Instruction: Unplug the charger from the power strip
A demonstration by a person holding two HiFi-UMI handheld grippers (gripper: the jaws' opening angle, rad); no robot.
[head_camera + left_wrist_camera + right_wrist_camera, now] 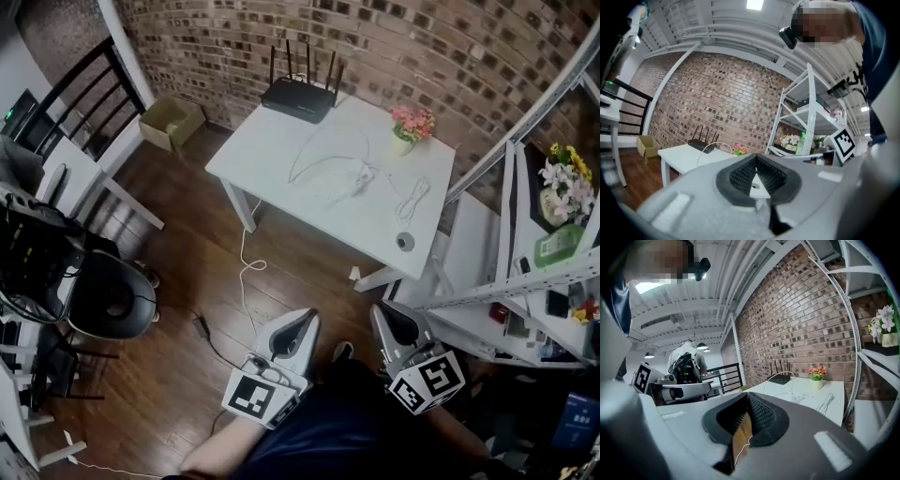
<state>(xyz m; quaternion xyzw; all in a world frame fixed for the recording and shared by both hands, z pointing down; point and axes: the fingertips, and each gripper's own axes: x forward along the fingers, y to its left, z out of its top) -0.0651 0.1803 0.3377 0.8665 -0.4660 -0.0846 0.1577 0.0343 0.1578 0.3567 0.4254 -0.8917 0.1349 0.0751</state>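
A white table (pixel 281 150) stands against the brick wall, well ahead of me. On it lies a white power strip (pixel 361 176) with a white charger plugged in, its cable looping toward the black router (pixel 300 94). The right gripper view shows the strip (pixel 799 398) far off. My left gripper (pixel 302 323) and right gripper (pixel 382 317) hang side by side over the wooden floor, short of the table, both shut with nothing in them. The left gripper (pixel 757 160) points level at the table (pixel 684 157); the right gripper (pixel 747 397) tilts slightly down.
A flower pot (pixel 411 127), a coiled white cable (pixel 412 199) and a small round grey object (pixel 405 241) share the table. A metal shelf (pixel 539 281) stands at right, a black stool (pixel 111 298) at left, a cardboard box (pixel 172 122) by the wall. A cord (pixel 246 281) trails across the floor.
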